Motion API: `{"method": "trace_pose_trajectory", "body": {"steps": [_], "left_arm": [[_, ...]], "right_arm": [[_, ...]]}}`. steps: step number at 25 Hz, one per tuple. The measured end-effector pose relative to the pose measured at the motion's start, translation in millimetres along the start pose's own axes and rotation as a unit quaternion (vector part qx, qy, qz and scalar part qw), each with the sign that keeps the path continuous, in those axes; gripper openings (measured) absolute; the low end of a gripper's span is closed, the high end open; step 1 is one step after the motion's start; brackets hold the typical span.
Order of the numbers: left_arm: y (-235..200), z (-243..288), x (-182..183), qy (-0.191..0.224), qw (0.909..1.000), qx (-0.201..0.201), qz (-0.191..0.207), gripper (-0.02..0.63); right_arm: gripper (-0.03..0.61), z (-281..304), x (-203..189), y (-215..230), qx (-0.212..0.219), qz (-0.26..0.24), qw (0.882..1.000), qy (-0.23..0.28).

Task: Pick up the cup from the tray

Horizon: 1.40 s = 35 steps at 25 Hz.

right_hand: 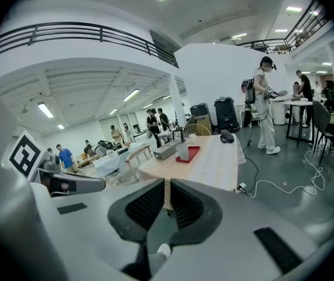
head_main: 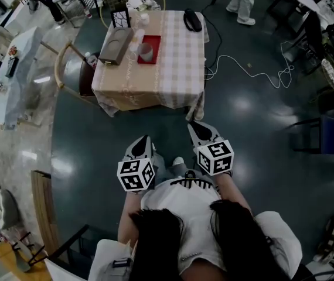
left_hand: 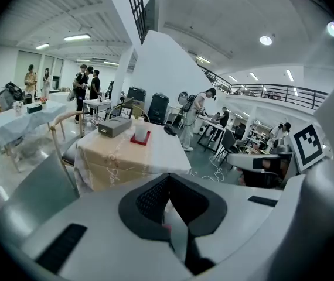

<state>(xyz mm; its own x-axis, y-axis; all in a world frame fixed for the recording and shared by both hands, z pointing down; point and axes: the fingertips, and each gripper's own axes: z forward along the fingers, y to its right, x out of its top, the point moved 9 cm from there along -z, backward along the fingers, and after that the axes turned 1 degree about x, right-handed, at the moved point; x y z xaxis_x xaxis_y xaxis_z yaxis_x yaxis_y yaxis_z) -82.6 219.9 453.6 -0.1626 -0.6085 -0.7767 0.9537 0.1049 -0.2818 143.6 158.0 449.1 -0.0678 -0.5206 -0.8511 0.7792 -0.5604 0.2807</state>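
Note:
A pale cup (head_main: 146, 52) stands upright on a red tray (head_main: 154, 40) at the far left part of a cloth-covered table (head_main: 179, 69). I stand well back from the table. My left gripper (head_main: 146, 138) and right gripper (head_main: 194, 124) are held close to my body, both pointing towards the table and both shut with nothing between the jaws. The left gripper view shows its jaws (left_hand: 168, 177) closed, with the cup (left_hand: 139, 130) and tray (left_hand: 146, 138) far ahead. In the right gripper view, the jaws (right_hand: 168, 181) are closed, with the cup (right_hand: 182, 151) and tray (right_hand: 193, 153) likewise distant.
A grey box (head_main: 115, 44) lies left of the tray, and a black object (head_main: 193, 20) sits at the table's far right. A chair (head_main: 67, 69) stands at the table's left. A white cable (head_main: 255, 69) trails on the dark floor to the right. People stand farther off.

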Motion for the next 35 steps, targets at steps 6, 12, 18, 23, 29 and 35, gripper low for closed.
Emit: {"method": "trace_pose_trajectory", "body": {"steps": [6, 12, 18, 23, 29, 35], "left_arm": [[-5, 11, 6, -0.006, 1.0, -0.004, 0.001, 0.008], [-13, 27, 21, -0.002, 0.9999, -0.012, 0.001, 0.008], [-30, 48, 35, -0.016, 0.9997, -0.016, -0.001, 0.008], [-47, 68, 50, -0.024, 0.9996, -0.016, -0.002, 0.008], [-66, 88, 74, -0.027, 0.9995, -0.016, -0.002, 0.008], [-83, 106, 94, -0.021, 0.9996, -0.015, -0.01, 0.008]], "right_arm": [[0.078, 9, 9, 1, -0.001, -0.008, 1.0, 0.011], [0.153, 19, 23, 5, 0.001, -0.009, 1.0, 0.027], [0.207, 40, 34, 9, -0.003, -0.008, 1.0, 0.03], [0.27, 64, 44, 13, -0.002, -0.012, 0.999, 0.031], [0.281, 93, 66, 16, 0.004, -0.017, 0.999, 0.036], [0.293, 115, 83, 17, 0.005, -0.026, 0.999, 0.038]]}}
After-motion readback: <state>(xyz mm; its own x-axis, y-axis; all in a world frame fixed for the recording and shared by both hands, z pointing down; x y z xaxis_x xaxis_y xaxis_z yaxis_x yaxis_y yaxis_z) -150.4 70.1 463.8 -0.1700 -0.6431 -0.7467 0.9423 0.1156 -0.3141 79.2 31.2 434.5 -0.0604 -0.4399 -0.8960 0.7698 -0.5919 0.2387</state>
